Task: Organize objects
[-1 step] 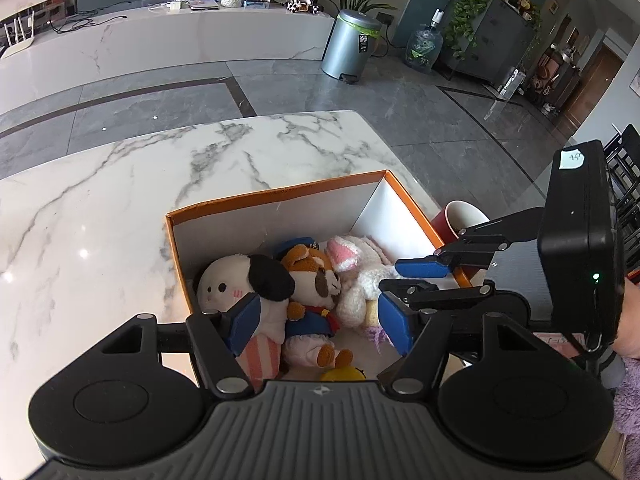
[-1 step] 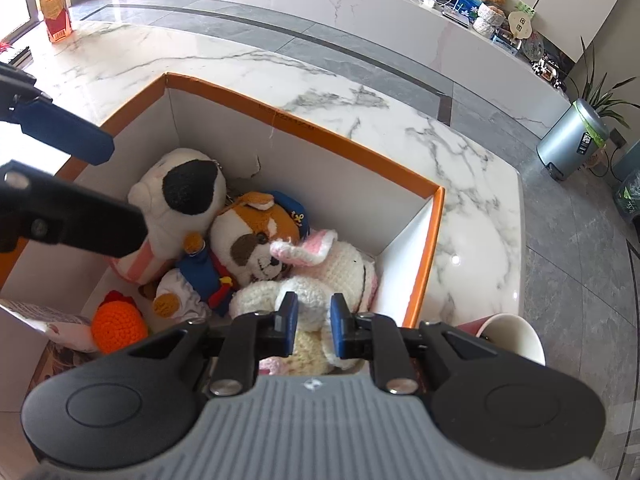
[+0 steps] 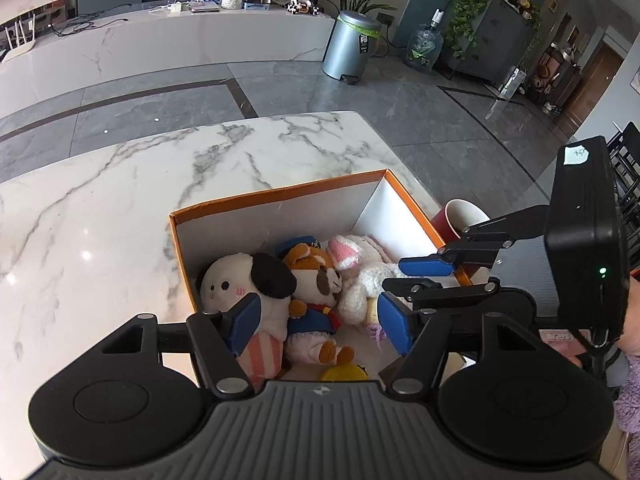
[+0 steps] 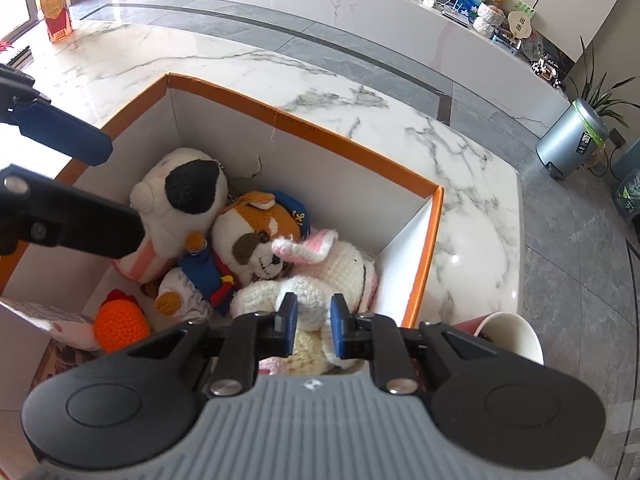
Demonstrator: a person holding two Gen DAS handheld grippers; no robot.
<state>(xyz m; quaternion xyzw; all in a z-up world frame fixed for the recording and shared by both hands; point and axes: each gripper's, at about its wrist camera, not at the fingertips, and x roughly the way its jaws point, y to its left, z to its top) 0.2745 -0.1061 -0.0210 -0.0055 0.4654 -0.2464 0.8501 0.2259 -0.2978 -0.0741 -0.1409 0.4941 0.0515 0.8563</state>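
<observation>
Orange-rimmed box point(image 4: 304, 130) sits on the marble tabletop point(image 3: 120, 200); the toys are inside it: black-eared white plush point(image 4: 180, 196), sailor dog plush point(image 4: 256, 236), crocheted white rabbit point(image 4: 332, 268), orange crocheted chick point(image 4: 120, 322). Right tongs point(image 4: 313, 326) narrow, nothing gripped, just above the rabbit's lower body, no visible change against the previous frame. Left tongs point(image 3: 320, 320) wide and empty over the box's near end. Judgement: sorting looks near done. A red cup point(image 4: 508, 334) stands just outside the box's right wall, close to the right tongs.
</observation>
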